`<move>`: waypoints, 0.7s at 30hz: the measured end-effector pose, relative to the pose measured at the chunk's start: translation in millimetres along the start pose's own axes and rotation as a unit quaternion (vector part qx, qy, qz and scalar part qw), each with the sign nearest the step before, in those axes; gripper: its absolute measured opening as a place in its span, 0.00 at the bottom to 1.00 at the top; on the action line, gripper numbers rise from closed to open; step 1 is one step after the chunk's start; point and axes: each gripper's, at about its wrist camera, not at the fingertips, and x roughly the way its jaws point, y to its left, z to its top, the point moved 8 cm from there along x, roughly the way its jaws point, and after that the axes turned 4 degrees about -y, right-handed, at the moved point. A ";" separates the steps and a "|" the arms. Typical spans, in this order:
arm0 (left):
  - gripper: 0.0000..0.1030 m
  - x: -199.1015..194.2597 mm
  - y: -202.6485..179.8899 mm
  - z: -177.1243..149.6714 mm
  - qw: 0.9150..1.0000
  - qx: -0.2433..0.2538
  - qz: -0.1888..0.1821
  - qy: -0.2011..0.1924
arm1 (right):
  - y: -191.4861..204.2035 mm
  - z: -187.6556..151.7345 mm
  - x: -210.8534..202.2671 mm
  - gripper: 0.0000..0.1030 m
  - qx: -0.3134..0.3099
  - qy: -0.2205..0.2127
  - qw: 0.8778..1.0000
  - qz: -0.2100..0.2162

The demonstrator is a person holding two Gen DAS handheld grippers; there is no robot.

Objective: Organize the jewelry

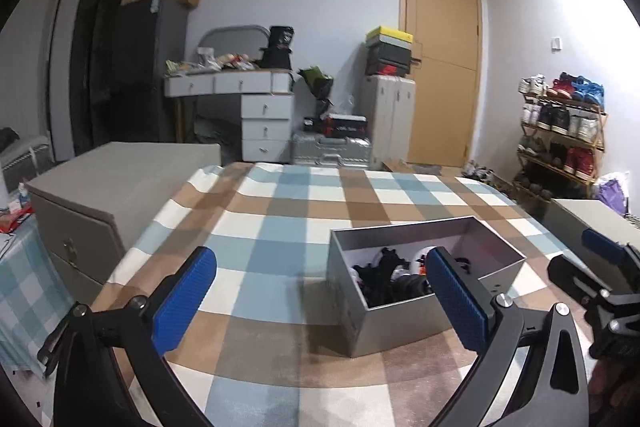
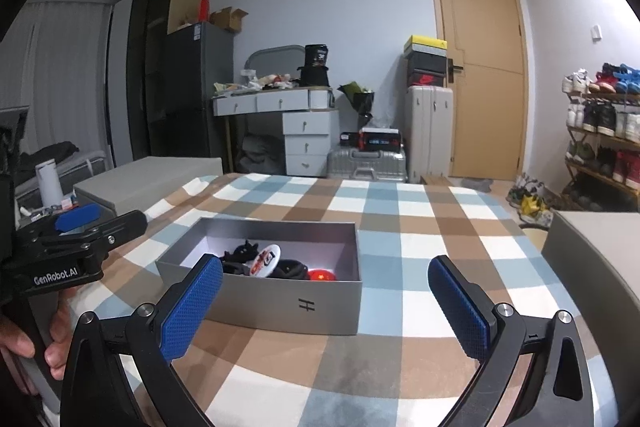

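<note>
Both the left gripper [image 1: 320,303] and right gripper [image 2: 326,303] hang spread wide, empty, near the grey box [image 2: 280,311]. Tangled black pieces [image 2: 240,255] inside may snag and lift out together.

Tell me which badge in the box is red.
The small round one at the right end of the box; the other badge is white with a print.

Open grey box [image 2: 280,311] on checked cloth, holding black pieces [image 2: 244,253], white badge [image 2: 265,259], red item [image 2: 320,275].
</note>
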 end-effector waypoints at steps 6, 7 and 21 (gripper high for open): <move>0.99 -13.3 -12.7 6.4 0.999 0.037 0.011 -0.026 | 9.3 0.2 -1.8 1.00 -0.018 -0.002 1.000 0.018; 0.99 -13.2 -12.4 6.4 0.999 0.037 0.012 -0.024 | 10.6 0.5 -0.5 1.00 -0.021 -0.001 1.000 0.018; 0.99 -10.5 -9.0 2.8 0.999 0.031 0.010 -0.020 | 4.5 5.8 -4.6 1.00 -0.008 -0.018 1.000 0.010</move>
